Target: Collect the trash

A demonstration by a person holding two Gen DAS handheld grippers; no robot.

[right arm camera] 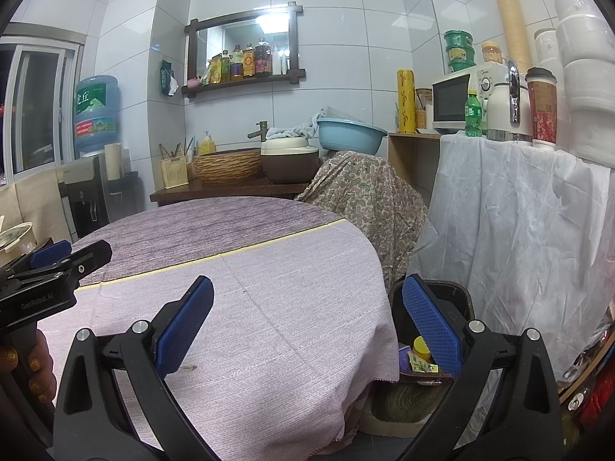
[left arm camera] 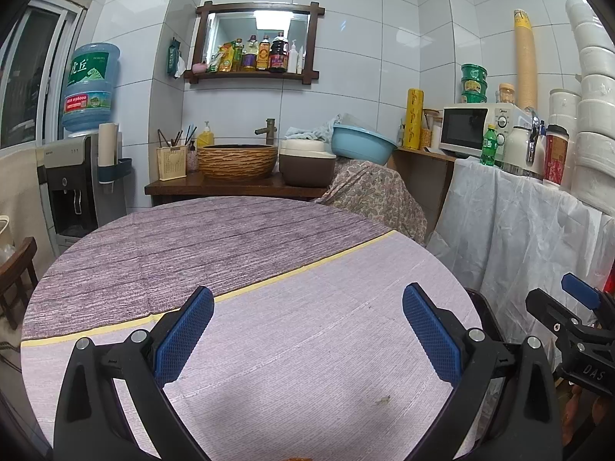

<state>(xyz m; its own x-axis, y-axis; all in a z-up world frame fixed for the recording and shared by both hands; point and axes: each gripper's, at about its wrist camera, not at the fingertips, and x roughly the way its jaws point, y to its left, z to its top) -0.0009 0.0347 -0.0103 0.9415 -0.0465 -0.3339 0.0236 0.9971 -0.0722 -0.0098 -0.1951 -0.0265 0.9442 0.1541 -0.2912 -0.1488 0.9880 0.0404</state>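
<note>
The trash [right arm camera: 421, 357], a small heap of wrappers with a yellow cap among them, lies inside a dark trash bin [right arm camera: 459, 296] that stands on the floor just beyond and below my right finger in the right wrist view, partly hidden behind that blue pad. My right gripper [right arm camera: 307, 307] hangs with its fingers spread wide and nothing between them; the left finger is over the round table [right arm camera: 269, 269], the right finger past the table's edge, over the bin. My left gripper [left arm camera: 307, 319] is likewise spread wide and holds nothing, both pads poised above the pale lilac tablecloth [left arm camera: 307, 345]. A small brown stain [left arm camera: 384, 399] marks the cloth just inside my left gripper's right finger; the same stain shows near the base of the right gripper's left finger. A yellow stripe [left arm camera: 307, 269] crosses the cloth just beyond the left fingertips, dividing the pale half from the darker wood-grain half. Each gripper appears at the edge of the other's view, and my hand [right arm camera: 30, 368] is seen gripping the left one. Far ahead of both pairs of fingers stand a counter with a woven basin [left arm camera: 238, 161], a blue plastic bowl [left arm camera: 363, 142], and, to the right, a microwave [left arm camera: 476, 130] on a draped shelf.
</note>
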